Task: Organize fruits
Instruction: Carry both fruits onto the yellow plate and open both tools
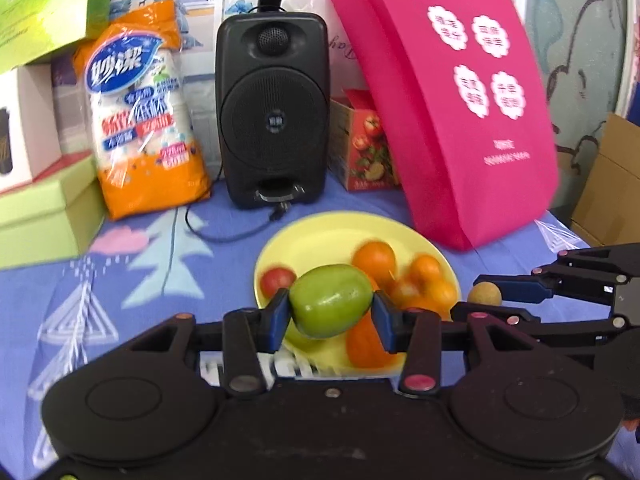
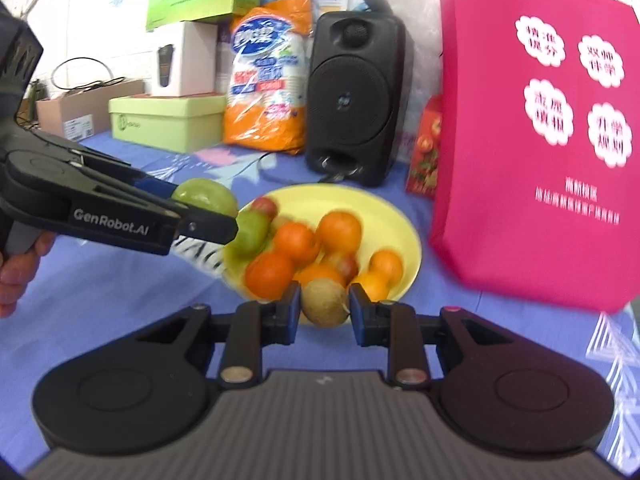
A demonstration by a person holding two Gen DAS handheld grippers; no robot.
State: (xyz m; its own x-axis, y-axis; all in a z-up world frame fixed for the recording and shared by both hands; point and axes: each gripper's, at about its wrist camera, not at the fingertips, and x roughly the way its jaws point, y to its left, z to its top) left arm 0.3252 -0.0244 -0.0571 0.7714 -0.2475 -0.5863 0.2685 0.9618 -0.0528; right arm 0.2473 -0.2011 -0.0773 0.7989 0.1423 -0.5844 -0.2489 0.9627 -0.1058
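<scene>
- Two grippers each carry a fruit: the left gripper point(image 1: 331, 307) is clamped on a green fruit point(image 1: 330, 301), the right gripper point(image 2: 325, 307) on a small tan round fruit point(image 2: 324, 303).
- Just beyond both sets of fingers, a yellow plate point(image 2: 394, 216) holds oranges point(image 2: 339, 232), small red fruits and another green one.
- Behind the plate stands a pink bag point(image 2: 536, 128).
</scene>
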